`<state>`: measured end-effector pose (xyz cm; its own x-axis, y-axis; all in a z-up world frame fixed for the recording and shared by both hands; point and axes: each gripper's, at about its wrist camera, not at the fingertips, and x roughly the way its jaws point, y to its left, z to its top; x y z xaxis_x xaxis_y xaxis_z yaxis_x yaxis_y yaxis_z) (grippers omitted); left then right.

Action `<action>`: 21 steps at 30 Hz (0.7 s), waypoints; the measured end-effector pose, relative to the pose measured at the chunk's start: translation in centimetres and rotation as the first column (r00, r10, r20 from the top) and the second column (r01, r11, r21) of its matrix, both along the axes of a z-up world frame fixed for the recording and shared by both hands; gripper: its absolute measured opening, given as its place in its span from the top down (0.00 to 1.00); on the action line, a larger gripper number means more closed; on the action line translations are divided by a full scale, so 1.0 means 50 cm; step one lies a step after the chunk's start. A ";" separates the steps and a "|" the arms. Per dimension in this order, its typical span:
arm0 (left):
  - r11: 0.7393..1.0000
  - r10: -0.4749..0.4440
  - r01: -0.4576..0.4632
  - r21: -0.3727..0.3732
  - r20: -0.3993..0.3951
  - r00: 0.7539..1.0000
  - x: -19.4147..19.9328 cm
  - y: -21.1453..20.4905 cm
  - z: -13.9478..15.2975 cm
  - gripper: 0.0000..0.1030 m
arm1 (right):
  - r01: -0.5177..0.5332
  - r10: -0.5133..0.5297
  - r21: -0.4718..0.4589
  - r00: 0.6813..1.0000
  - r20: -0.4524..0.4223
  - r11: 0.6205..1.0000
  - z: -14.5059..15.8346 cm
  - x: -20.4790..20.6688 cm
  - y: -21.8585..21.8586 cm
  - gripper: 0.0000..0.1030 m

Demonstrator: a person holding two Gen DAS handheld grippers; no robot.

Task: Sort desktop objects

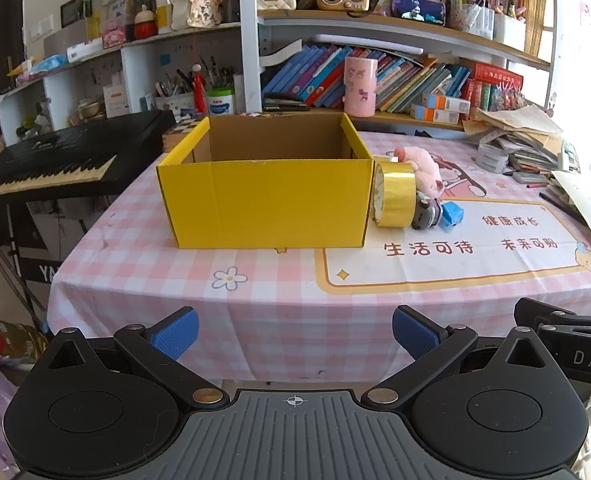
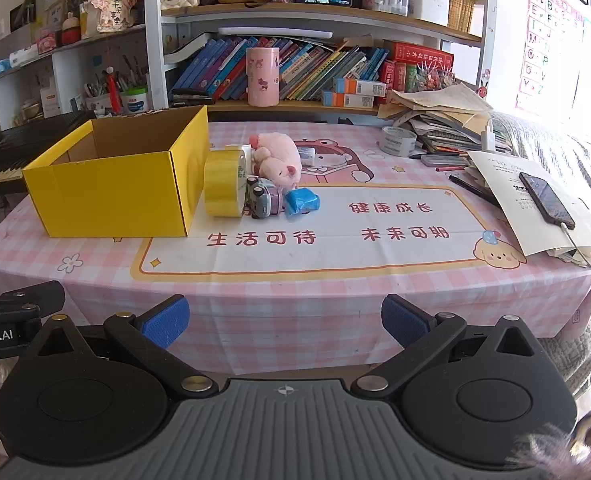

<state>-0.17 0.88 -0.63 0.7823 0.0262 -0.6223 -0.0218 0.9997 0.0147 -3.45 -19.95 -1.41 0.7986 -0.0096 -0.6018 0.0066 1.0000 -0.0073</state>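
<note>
A: Quick status, both hands?

B: Left gripper (image 1: 295, 334) and right gripper (image 2: 285, 322) both short of the near table (image 2: 335, 308) edge, angled down, fingers (image 2: 166, 320) spread full wide, nothing btwn them. Neither touches anything.

A: Where's the stuff to sort?

B: Yellow box (image 2: 111, 196) sits on the left part of the table, open top, looks empty inside as far as I can see. Items bunched right beside its right wall: gold tape roll (image 2: 224, 184) on edge, touching or nearly touching the box; toy car (image 2: 261, 198) just right of the roll; blue packet (image 2: 302, 201) next to the car; pink plush (image 2: 277, 160) behind them. Something white behind the roll, can't tell what.

A: Why clustered there?

B: My guess: short carry into the box, prob the drop target. Open top fits that.

A: So progress?

B: Looks like the start, nothing in the box afaik. Wide fingers suit the roll, it's the fattest piece. Right gripper is closer to the pile, so I'd expect it goes first; left could steady the box.

A: Risks?

B: Roll on edge may roll off if nudged. Clear tape roll (image 2: 398, 141) and phone (image 2: 546, 200) further right are well apart, prob not part of it.
</note>
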 end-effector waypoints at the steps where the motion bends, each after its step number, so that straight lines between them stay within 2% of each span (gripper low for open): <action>1: 1.000 0.001 -0.001 0.000 0.000 1.000 0.000 0.000 0.000 0.00 | 0.000 0.000 0.000 1.000 0.000 1.000 0.000 0.000 0.000 0.00; 21: 1.000 0.000 0.000 0.004 -0.002 1.000 -0.004 -0.001 -0.005 0.00 | -0.001 0.001 0.001 1.000 -0.002 1.000 -0.001 -0.002 0.000 0.00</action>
<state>-0.38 0.83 -0.87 0.7810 0.0287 -0.6239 -0.0217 0.9996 0.0188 -3.56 -19.97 -1.48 0.7973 -0.0081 -0.6035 0.0057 1.0000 -0.0059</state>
